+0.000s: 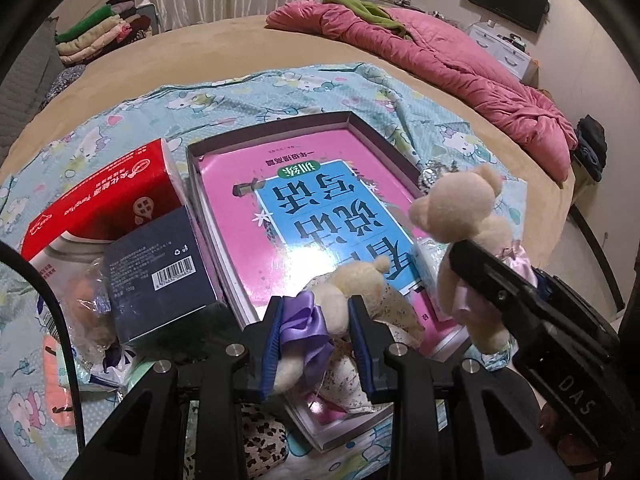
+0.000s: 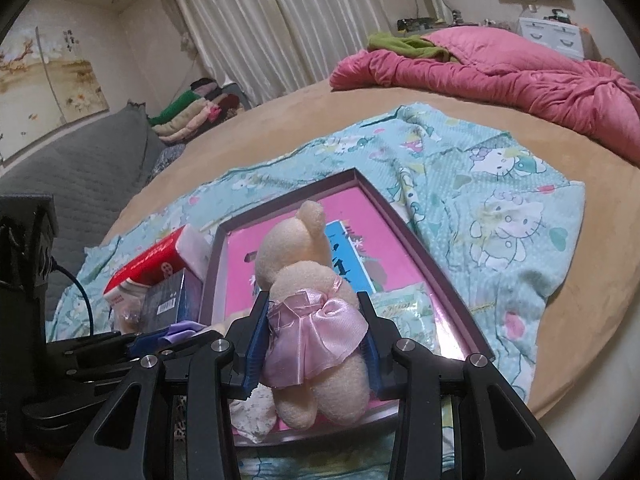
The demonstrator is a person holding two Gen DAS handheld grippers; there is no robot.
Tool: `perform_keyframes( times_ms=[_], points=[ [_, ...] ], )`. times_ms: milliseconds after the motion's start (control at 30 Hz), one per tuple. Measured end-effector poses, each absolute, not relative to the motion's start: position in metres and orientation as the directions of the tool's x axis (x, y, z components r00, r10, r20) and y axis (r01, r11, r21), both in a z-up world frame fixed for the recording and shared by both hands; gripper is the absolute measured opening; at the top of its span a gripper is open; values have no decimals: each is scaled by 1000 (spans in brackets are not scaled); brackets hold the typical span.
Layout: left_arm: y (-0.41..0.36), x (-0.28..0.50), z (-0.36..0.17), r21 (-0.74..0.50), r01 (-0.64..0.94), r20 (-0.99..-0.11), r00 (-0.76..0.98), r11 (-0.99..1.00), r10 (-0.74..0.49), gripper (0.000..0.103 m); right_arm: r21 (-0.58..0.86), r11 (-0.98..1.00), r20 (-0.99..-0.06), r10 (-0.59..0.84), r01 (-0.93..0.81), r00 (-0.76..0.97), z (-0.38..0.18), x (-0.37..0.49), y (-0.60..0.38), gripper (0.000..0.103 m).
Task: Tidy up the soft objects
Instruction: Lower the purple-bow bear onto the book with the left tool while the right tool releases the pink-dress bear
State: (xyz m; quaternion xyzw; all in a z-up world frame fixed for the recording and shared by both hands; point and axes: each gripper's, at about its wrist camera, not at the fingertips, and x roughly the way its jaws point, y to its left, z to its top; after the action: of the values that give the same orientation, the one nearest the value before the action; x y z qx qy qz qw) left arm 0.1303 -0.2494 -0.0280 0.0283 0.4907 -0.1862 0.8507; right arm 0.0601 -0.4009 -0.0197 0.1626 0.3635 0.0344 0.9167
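Left gripper (image 1: 316, 340): clamped on a small cream teddy bear with a purple ribbon (image 1: 336, 300), the blue pads pressing its middle from both sides.
Purple-ribbon bear: between the left jaws, head pointing away from the gripper, hanging over the near edge of the tray.
Right gripper (image 2: 312, 344): clamped on a second cream teddy bear in a pink satin dress (image 2: 312, 312), pads squeezing its waist.
Pink-dress bear: upright between the right jaws, its back to the gripper, legs dangling below the pads, over the near end of the tray.
Tray (image 1: 384, 136): a shallow purple-walled box just ahead of both grippers, holding a pink and blue book (image 1: 320, 208).
Left of the left gripper: a dark blue box with a barcode (image 1: 160, 268), touching a red tissue pack (image 1: 104, 204) behind it.
Under everything: a pale blue cartoon-cat cloth (image 2: 500, 208) spread on a tan bed (image 2: 304, 120).
Far ahead of the grippers: a rumpled pink quilt (image 2: 500, 76) with a green garment (image 2: 404, 44) on it, near the curtains.
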Motion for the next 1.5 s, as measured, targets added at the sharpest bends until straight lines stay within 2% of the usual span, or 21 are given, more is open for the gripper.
perform_keyframes(
  times_ms=[733,900,1233,1300,1400,1500],
  points=[
    [-245,157,-40,-156,302,-854,437,940,-282,33,267,959,-763,151,94,628,-52,80,-393,42],
    [-244,157,-40,-163,300,-853,436,940,-287,34,227,968,-787,116,110,606,-57,84,-390,45],
    [-239,158,-40,-195,279,-851,428,940,-304,35,207,971,-776,86,123,625,-54,82,-391,48],
    [-239,158,-40,-199,276,-850,429,940,-306,35,193,973,-769,71,125,636,-51,81,-391,53],
    [-238,157,-41,-206,273,-849,427,940,-311,37,177,976,-750,50,127,659,-45,78,-390,56],
    [-236,157,-41,-216,261,-851,422,941,-312,43,165,977,-737,31,136,675,-40,76,-391,59]
  ],
)
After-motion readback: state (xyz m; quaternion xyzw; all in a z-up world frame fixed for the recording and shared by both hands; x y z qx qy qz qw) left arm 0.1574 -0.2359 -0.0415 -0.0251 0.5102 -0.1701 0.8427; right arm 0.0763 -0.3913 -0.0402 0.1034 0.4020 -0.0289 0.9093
